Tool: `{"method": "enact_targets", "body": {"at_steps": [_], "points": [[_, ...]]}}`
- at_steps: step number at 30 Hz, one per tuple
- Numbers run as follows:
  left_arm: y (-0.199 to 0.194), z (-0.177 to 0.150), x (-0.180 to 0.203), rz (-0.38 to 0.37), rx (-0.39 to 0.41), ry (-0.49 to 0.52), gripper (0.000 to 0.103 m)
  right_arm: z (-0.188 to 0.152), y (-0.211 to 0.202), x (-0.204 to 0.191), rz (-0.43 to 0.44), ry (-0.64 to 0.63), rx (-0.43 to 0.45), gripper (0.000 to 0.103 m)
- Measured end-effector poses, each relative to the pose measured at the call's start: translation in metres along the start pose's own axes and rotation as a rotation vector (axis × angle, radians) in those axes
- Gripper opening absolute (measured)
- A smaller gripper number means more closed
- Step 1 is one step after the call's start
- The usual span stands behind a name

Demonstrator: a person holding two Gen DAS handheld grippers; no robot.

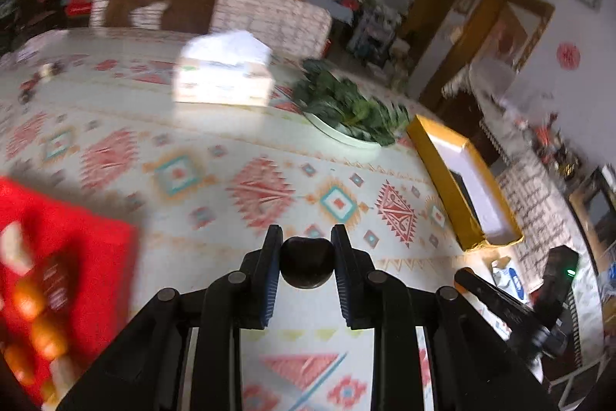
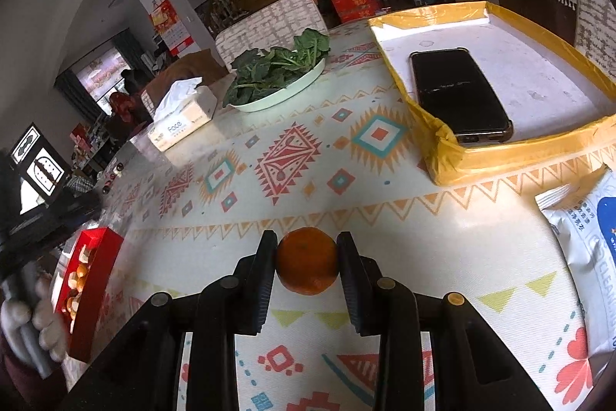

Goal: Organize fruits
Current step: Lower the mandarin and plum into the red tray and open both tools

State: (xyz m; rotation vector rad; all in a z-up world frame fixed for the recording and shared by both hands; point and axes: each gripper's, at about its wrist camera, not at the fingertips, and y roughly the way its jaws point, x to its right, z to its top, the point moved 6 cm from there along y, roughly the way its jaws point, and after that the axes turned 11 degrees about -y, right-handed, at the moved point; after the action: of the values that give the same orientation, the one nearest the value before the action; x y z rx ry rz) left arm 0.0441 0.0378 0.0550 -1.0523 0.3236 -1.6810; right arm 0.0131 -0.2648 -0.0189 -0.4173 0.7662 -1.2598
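The tissue box point(image 2: 184, 126) at the far left of the bench bore the word "Face" on its near side. The white wipes packet point(image 2: 585, 257) at the near right edge showed "CLEAN" in pale letters; its smaller print was unreadable.

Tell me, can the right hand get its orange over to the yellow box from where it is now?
Probably yes. The right gripper holds the orange, and only bare tablecloth lies between it and the yellow box; a phone fills part of the box.

Patterned table point(image 2: 385, 203): tissue box point(image 2: 184, 122), greens plate point(image 2: 281, 95), yellow tray point(image 2: 500, 156).
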Motion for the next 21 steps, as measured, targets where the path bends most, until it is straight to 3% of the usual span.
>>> {"method": "enact_targets", "body": {"at_steps": [8,10,13,21], "points": [[-0.109,-0.014,-0.075,0.137,0.213,-0.065,0.025,-0.003,0.005,-0.012,-0.087,-0.072,-0.032,0.035],[-0.132,-0.018,-0.095,0.186,0.257,-0.068,0.025,-0.004,-0.003,-0.029,-0.066,-0.082,-0.041,0.035],[-0.157,-0.02,-0.122,0.248,0.308,-0.085,0.025,0.003,-0.025,-0.072,-0.026,-0.14,-0.015,0.035],[-0.197,-0.02,-0.2,0.397,0.38,-0.169,0.025,0.045,-0.06,-0.233,0.213,-0.336,0.058,0.035]]}}
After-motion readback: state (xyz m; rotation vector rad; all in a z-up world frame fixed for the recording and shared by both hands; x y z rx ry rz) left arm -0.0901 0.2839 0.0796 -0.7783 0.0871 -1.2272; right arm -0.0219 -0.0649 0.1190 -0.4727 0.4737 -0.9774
